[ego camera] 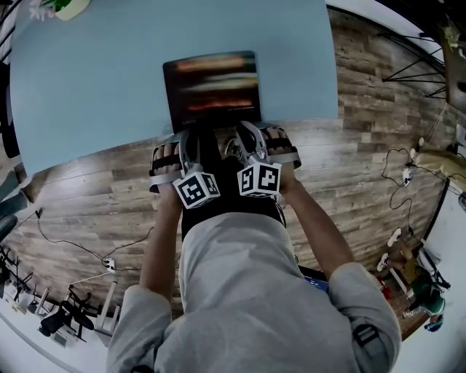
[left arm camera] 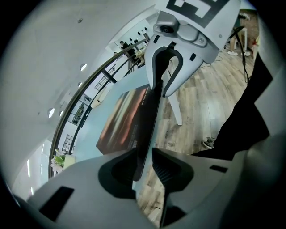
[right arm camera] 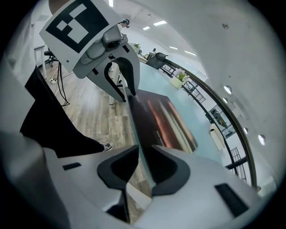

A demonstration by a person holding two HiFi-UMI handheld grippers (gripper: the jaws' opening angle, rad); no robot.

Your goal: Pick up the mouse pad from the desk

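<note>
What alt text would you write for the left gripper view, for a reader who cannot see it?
The left gripper, jaws open, straddles the near edge of a dark mouse pad on a pale blue desk. Further along that edge the right gripper straddles it too. Wooden floor shows at right.

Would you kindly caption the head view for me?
Open left tongs and right tongs straddle the mouse pad at the edge of the desk.

A pale blue desk (ego camera: 87, 80) fills the head view from 10 to 1 o'clock. Wood-plank floor (ego camera: 378, 160) spreads below it, with cables (ego camera: 73, 244) trailing at 8 o'clock and a plant (ego camera: 65, 7) at 11.
</note>
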